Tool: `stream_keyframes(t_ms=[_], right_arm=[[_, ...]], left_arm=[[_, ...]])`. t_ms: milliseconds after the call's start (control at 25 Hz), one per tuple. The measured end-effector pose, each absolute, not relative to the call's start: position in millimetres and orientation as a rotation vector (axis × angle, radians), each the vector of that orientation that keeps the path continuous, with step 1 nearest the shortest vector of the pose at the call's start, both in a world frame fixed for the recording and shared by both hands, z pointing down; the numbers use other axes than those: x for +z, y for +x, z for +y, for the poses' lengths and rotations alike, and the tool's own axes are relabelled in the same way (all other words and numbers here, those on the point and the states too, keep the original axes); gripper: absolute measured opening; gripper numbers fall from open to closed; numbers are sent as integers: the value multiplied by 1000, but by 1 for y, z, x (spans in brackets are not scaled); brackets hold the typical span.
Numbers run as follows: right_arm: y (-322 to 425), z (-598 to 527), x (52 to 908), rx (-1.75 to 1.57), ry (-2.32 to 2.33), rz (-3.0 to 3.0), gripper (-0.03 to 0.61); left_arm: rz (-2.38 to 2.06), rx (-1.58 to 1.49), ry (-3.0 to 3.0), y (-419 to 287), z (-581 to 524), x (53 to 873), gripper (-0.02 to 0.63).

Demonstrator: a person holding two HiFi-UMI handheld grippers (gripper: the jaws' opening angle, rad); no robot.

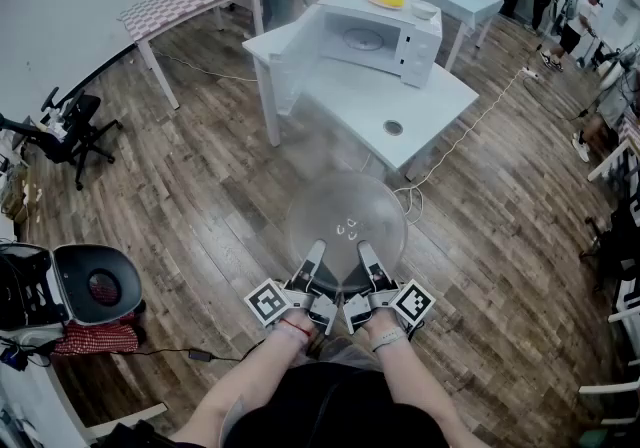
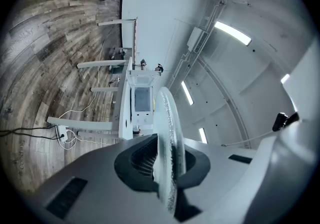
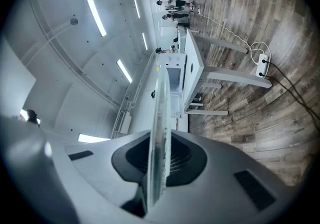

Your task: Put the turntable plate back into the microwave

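- Left gripper view is showing the left gripper (image 2: pixel 161 165) clamping the near rim of the clear round glass turntable plate (image 2: pixel 167 118). The right gripper (image 3: pixel 159 160) is pinching the same rim just beside it.
- The person's forearms (image 1: pixel 262 371) are reaching forward side by side, holding the plate roughly flat in the air, well short of the white microwave (image 1: pixel 372 36).
- The microwave's door is standing open. By my reading, carrying the plate over and seating it inside are not yet done.

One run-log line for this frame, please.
phase: plate in hand | left gripper: shut on turntable plate | right gripper: shut on turntable plate | microwave: door open, on table, not yet reached
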State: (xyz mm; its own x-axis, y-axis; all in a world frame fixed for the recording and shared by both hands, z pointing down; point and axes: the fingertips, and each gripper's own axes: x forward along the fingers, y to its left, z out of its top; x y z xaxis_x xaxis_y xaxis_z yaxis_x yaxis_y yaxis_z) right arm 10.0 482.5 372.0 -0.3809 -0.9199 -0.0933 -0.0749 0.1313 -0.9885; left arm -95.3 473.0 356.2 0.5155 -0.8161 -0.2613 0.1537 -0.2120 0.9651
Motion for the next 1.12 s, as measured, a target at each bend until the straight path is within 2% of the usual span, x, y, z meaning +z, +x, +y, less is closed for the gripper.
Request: stream_keyframes(t_ms=[1120], right_arm=[[33,480,377,-1419,-910,1642,41]], left_arm=[[-714,-1056,1515,-73,480,363,32]])
